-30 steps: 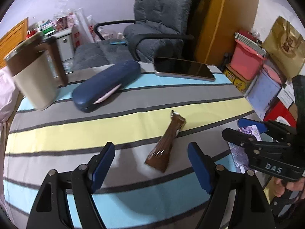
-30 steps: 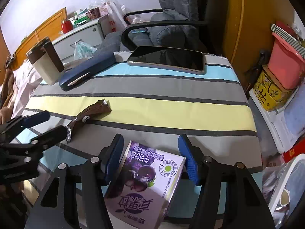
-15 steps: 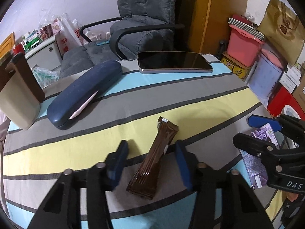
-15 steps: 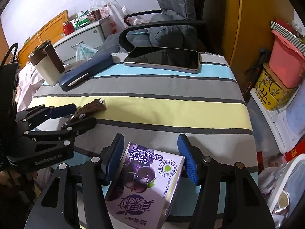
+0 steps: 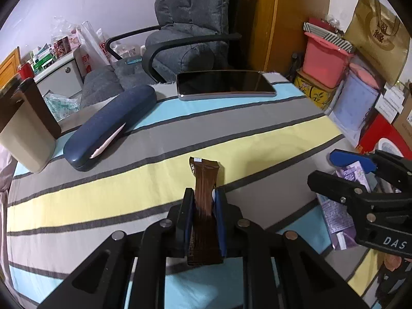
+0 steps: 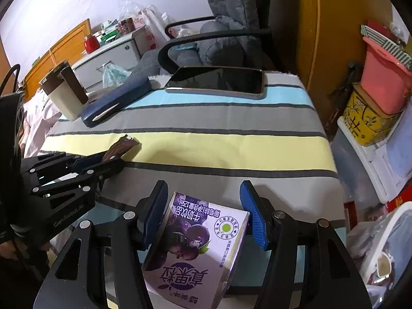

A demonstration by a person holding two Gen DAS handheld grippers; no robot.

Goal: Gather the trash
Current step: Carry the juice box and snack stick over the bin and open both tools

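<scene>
A brown snack wrapper (image 5: 204, 177) lies lengthwise on the striped tablecloth (image 5: 128, 188). My left gripper (image 5: 203, 193) is shut on it, both blue pads pressing its sides. In the right wrist view the same wrapper (image 6: 123, 145) sticks out past the left gripper (image 6: 103, 162). A purple drink carton (image 6: 198, 237) sits tilted between the fingers of my right gripper (image 6: 203, 184). Its jaws are closing, and both pads touch the carton's edges. The left wrist view shows the right gripper (image 5: 322, 166) at the table's right edge with the carton (image 5: 334, 219) under it.
A dark phone (image 5: 225, 85), a navy glasses case (image 5: 110, 126) and a beige and brown cup (image 5: 23, 128) stand along the table's far side. A grey armchair (image 5: 185, 33) is behind it. Pink and yellow boxes (image 5: 324, 61) are stacked to the right.
The left gripper moved forward over the brown wrapper and closed from wide open onto it. The right gripper stayed put with the carton between its fingers.
</scene>
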